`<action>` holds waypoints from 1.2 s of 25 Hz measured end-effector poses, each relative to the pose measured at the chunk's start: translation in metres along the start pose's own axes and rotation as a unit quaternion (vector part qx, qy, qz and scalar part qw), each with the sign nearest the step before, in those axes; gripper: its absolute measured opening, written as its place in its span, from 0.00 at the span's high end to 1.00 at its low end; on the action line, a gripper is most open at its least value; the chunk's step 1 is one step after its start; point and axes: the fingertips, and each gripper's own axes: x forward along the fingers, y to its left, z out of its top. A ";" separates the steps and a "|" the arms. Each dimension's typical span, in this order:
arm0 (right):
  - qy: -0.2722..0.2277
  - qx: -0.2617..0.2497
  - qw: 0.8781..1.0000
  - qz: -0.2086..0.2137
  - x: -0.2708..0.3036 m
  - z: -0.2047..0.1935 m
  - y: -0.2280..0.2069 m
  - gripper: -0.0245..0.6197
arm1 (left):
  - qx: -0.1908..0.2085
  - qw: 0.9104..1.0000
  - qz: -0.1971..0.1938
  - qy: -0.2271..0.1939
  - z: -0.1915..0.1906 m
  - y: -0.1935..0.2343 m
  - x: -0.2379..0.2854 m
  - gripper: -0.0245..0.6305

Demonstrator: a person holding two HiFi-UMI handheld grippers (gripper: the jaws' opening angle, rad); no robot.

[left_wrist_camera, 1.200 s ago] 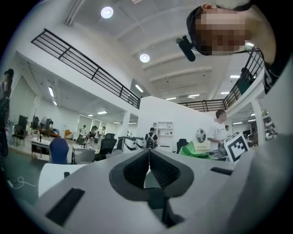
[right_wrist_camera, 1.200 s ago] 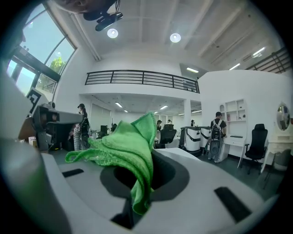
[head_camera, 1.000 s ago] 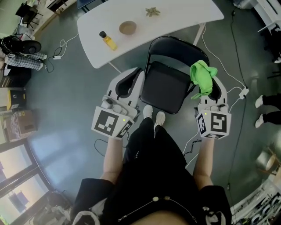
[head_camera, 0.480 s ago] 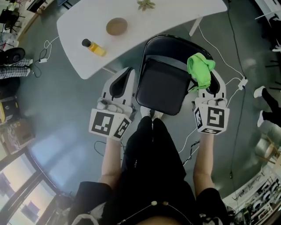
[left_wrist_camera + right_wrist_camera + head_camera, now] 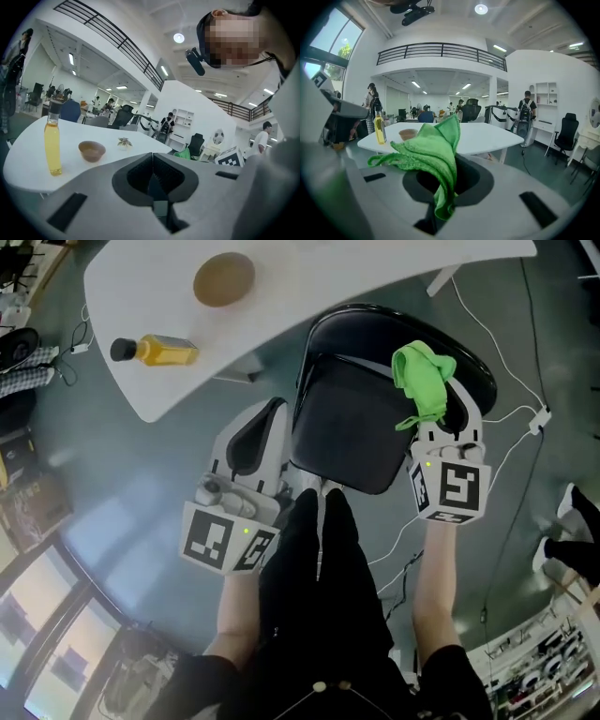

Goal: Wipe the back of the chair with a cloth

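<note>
chair (image 5: 349, 432): larger in the head view than a second ago, its far rim at the bench (image 5: 309, 277) edge. bare floor (image 5: 131, 474) lies open to its left.
right gripper (image 5: 457, 416): fingers clamped on the green cloth (image 5: 420, 381), which lies over the chair back's right side.
left gripper (image 5: 272, 418): fingers (image 5: 103, 187) pressed together, holding nothing, just left of the seat.
bottle (image 5: 155, 351): yellow liquid, near the bench's left edge.
bowl (image 5: 224, 278): farther in.
</note>
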 end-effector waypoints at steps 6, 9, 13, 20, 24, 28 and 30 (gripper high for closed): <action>0.029 -0.014 0.999 -0.006 0.043 -0.050 -0.004 0.89 | -0.001 1.000 0.005 0.015 -0.036 0.018 0.019 0.95; 0.023 -0.012 1.000 0.002 0.063 -0.059 -0.003 0.89 | 0.011 1.000 0.005 0.015 -0.044 0.027 0.035 0.95; -0.003 -0.036 0.998 0.049 0.074 -0.066 0.008 0.89 | 0.005 1.000 0.010 0.021 -0.055 0.032 0.045 0.95; 0.019 -0.038 0.996 0.084 0.076 -0.101 0.033 0.89 | -0.008 0.999 0.011 0.050 -0.083 0.037 0.041 0.95; 0.043 -0.032 0.995 0.086 0.072 -0.123 0.048 0.89 | -0.013 0.998 0.010 0.055 -0.089 0.037 0.038 0.95; 0.072 -0.022 0.995 0.067 0.073 -0.141 0.044 0.89 | -0.012 0.998 0.008 0.056 -0.090 0.038 0.033 0.95; 0.076 -0.014 0.995 0.058 0.073 -0.144 0.039 0.89 | -0.012 0.998 0.008 0.056 -0.092 0.038 0.031 0.95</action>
